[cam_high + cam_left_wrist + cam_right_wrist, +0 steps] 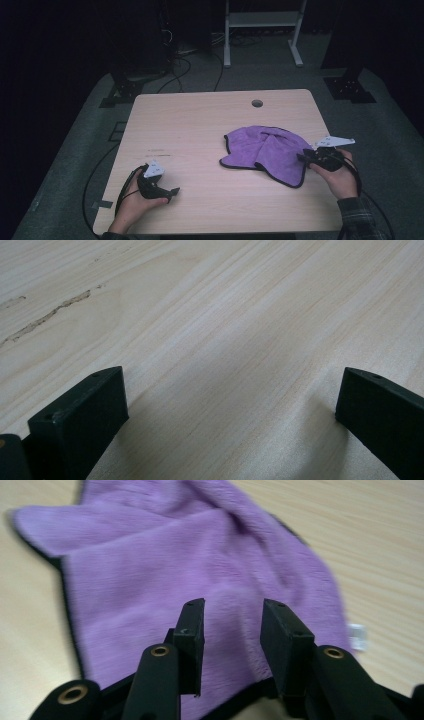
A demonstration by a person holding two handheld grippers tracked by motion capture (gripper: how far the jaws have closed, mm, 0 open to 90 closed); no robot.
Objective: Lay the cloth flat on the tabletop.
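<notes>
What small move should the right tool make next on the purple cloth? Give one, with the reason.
Probably ease the right tool down and close it on the purple cloth. Its jaws stand partly open just above the cloth's near edge, with nothing pinched between them, and the cloth lies crumpled on the table. The left tool rests open on bare wood, far from the cloth.

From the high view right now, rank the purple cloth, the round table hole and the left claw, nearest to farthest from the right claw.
1. Purple cloth: directly under the right claw, at the table's right.
2. Table hole: near the far edge.
3. Left claw: across the table, near the front left.
</notes>
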